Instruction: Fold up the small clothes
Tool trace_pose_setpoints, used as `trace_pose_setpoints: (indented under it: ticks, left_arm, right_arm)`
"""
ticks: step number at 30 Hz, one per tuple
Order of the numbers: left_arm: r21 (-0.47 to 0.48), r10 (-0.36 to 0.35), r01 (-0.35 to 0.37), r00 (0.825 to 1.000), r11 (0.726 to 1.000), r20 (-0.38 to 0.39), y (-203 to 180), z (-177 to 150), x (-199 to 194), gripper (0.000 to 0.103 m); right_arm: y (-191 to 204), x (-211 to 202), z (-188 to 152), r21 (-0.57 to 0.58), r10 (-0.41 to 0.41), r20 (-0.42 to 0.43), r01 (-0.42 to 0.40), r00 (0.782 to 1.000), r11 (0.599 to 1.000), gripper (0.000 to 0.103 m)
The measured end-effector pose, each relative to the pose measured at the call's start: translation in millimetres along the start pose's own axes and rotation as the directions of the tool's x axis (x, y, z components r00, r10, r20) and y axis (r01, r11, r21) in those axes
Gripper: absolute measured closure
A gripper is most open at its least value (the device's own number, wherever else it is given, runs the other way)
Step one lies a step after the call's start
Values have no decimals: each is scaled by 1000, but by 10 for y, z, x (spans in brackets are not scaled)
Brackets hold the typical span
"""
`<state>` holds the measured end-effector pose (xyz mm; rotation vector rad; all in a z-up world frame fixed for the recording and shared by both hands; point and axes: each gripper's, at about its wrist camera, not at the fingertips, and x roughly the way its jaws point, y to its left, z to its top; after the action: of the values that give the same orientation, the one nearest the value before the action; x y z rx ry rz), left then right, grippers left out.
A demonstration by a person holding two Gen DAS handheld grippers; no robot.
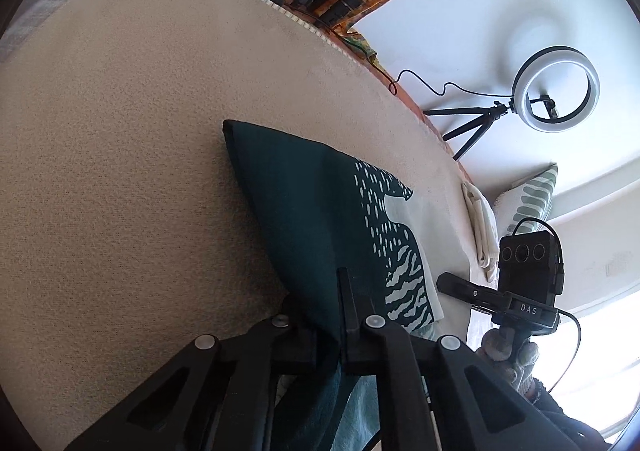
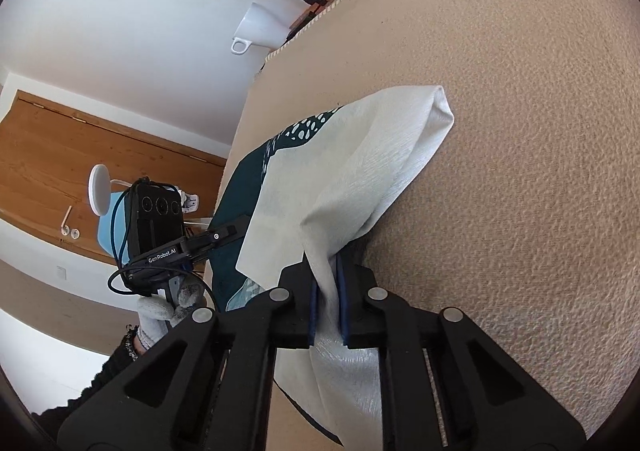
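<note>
1. So, both grippers are clamped on one garment: a small cloth piece, dark teal on one side and pale cream on the other, with a white-speckled and zebra-striped print (image 1: 304, 211).
2. Left gripper (image 1: 340, 315): its black fingers are pinched narrow on the teal edge, and the cloth runs down between them and out of sight under the linkage.
3. Right gripper (image 2: 328, 299): blue-padded fingers (image 2: 343, 303) squeezed close on a bunched cream fold, with more cream fabric trailing below the jaws, cut off by the black frame.
4. The garment sits on a beige textured fabric surface (image 1: 120, 131), toward its right-hand edge in the left wrist view; one pointed teal corner lies out flat on the beige.
5. From the right wrist, a cream corner (image 2: 440, 103) stands puffed up off the surface; whether the middle of the cloth touches the surface underneath, I cannot tell.
6. Each camera catches the other tool: the right gripper with its three-lens black box shows in the left view, and a gloved hand (image 2: 168, 303) grips the left one in the right view.
7. Beyond the far edge: a white ring light on a black tripod (image 1: 556, 91), and a folded cream cloth (image 1: 482, 227) lying at the right edge.
8. A wooden door (image 2: 60, 163) fills the background, fisheye-bent.
</note>
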<state>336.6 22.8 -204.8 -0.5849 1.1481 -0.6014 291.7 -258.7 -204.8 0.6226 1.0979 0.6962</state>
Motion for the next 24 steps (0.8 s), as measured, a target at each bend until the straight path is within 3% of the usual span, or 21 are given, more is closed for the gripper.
trace_pose_setpoints:
  ticks: [7, 12, 15, 17, 20, 24]
  left_arm:
    - [59, 33, -36, 999, 998, 43, -154, 5, -96, 102]
    - [7, 51, -51, 998, 999, 26, 0, 2, -37, 102]
    - [-22, 43, -42, 999, 999, 17, 92, 0, -16, 101]
    - [-35, 32, -32, 999, 999, 14, 124, 0, -3, 101]
    - [-41, 29, -28, 1000, 999, 6, 133, -5, 44, 102]
    - [-39, 26, -26, 1000, 999, 5, 127, 12, 73, 101]
  right_arm:
    - [69, -116, 46, -9, -31, 34, 31, 999, 999, 95]
    - [-78, -113, 4, 21, -43, 9, 43, 999, 999, 95]
    - [-184, -154, 22, 51, -92, -7, 92, 996, 994, 83]
    - [-269, -176, 27, 90, -30, 0, 30, 1000, 996, 71]
    - [-327, -95, 55, 119, 35, 11, -36, 999, 992, 71]
    - [-220, 82, 76, 95, 54, 4, -54, 999, 994, 71]
